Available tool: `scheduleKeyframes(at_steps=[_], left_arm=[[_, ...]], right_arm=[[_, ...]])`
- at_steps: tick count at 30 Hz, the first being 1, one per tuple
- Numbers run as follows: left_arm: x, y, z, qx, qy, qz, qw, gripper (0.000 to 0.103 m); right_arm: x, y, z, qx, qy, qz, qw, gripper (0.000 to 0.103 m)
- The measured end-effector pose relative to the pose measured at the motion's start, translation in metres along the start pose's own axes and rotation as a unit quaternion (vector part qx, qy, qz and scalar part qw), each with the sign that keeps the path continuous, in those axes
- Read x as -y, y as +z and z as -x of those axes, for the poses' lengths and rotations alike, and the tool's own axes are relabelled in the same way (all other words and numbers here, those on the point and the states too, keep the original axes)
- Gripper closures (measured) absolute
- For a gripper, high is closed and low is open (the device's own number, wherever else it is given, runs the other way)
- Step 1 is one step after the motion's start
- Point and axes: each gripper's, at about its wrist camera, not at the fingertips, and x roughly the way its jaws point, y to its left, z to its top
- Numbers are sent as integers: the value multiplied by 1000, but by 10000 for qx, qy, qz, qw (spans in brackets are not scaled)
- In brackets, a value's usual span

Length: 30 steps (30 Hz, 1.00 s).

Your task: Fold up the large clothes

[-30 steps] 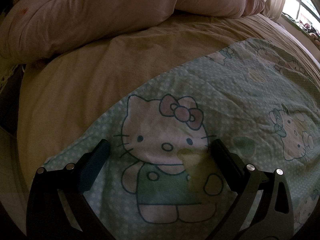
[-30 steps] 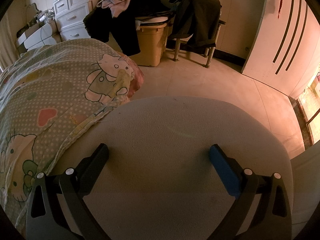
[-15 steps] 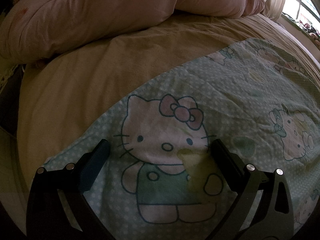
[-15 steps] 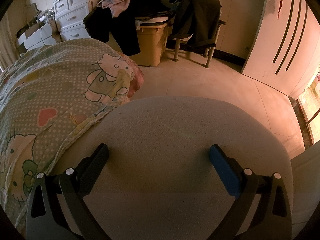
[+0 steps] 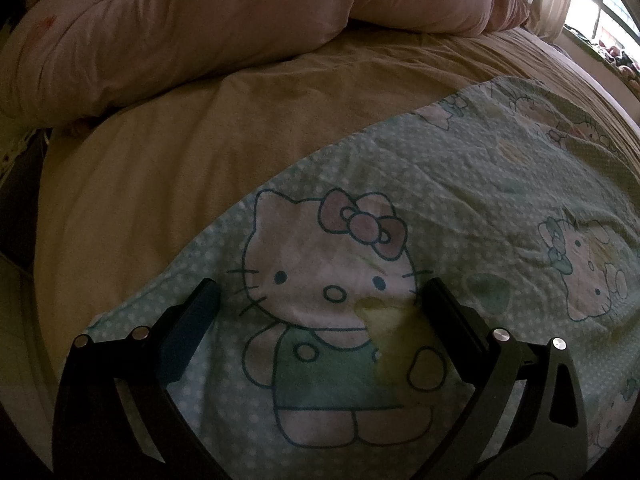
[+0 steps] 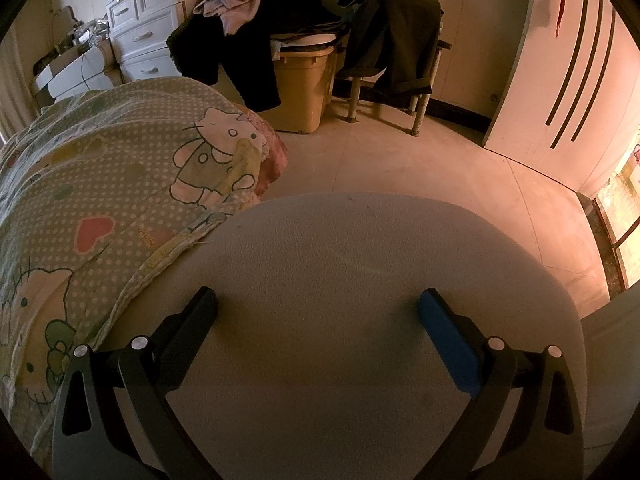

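We had the left gripper (image 5: pixel 316 300) gaping empty right over the mint polka-dot cartoon-cat sheet (image 5: pixel 460 208), while our right gripper (image 6: pixel 318 308), also wide open, sat off its edge over a grey tabletop (image 6: pixel 360 260).

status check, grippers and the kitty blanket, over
Left gripper open over the blanket, holding nothing. Right gripper open above the grey table, empty. Blanket spread flat on the bed, unfolded. Pink duvet bunched beyond it.
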Motion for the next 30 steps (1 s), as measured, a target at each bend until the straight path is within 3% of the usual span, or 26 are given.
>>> scheduleKeyframes(at_steps=[30], left_arm=[[2,1,-2,-12,-8,6,10000,8]], right_arm=[[0,0,0,1,-1,1,10000,4]])
